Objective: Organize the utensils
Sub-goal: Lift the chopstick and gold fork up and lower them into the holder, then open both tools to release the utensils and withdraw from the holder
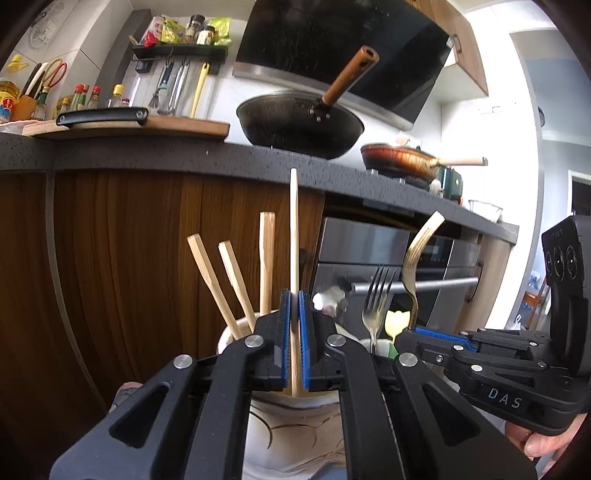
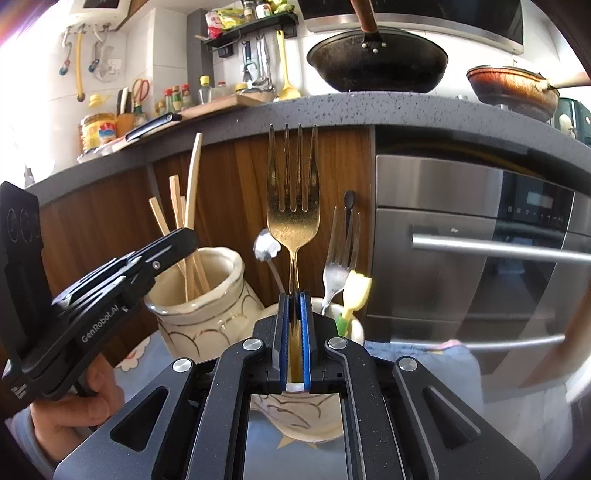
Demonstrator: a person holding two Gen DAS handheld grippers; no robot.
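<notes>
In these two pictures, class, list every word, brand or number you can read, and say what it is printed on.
"DAS": on the side of the right gripper, seen from the left wrist.
"GenRobot.AI": on the side of the left gripper, seen from the right wrist; the last letters are partly cut off.
Labels on the bottles, the spice packets and the oven panel: too small or blurred to read.

gold fork (image 2: pixel 293 218): gold — glittery
jar (image 2: pixel 207 295): cream — gold scallop lines
chopstick (image 1: pixel 294 236): pale wood
cabinet (image 2: pixel 240 177): brown woodgrain

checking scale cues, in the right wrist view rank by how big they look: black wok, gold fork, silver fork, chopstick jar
1. black wok
2. chopstick jar
3. gold fork, enlarged by nearness to the camera
4. silver fork, partly hidden in its cup
</notes>
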